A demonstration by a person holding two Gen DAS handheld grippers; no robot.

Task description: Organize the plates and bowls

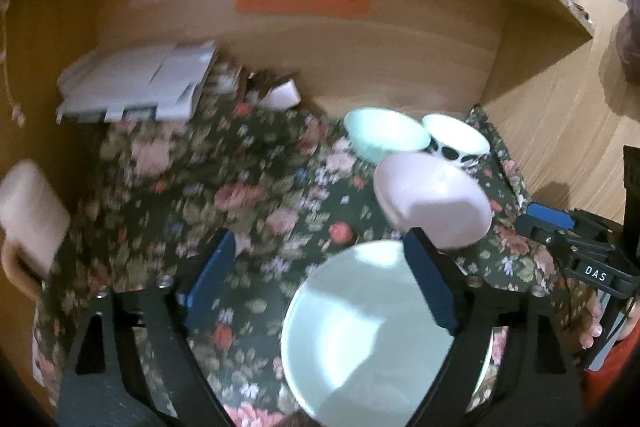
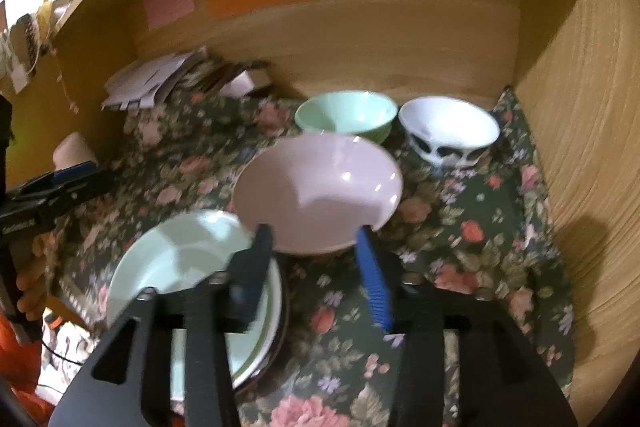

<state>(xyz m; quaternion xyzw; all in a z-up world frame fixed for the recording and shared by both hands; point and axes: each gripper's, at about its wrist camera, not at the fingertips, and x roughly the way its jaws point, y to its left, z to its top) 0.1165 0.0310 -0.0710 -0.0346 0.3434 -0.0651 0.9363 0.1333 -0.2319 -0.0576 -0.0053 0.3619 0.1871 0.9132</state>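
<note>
Both grippers hang over the floral cloth (image 2: 460,247) with nothing between their jaws: the left gripper (image 1: 320,247) spread wide above the mint plate stack (image 2: 184,259), the right gripper (image 2: 314,239) parted just short of the pink bowl (image 2: 320,187). Behind sit a green bowl (image 2: 344,113) and a white black-spotted bowl (image 2: 450,131).

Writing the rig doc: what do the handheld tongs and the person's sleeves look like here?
Both tongs, left and right, have matte black angular frames with cut-outs, silver bolts, and blue ribbed pads. The right one's side carries a white "DAS" label. An orange sleeve shows at the frame edge.
</note>
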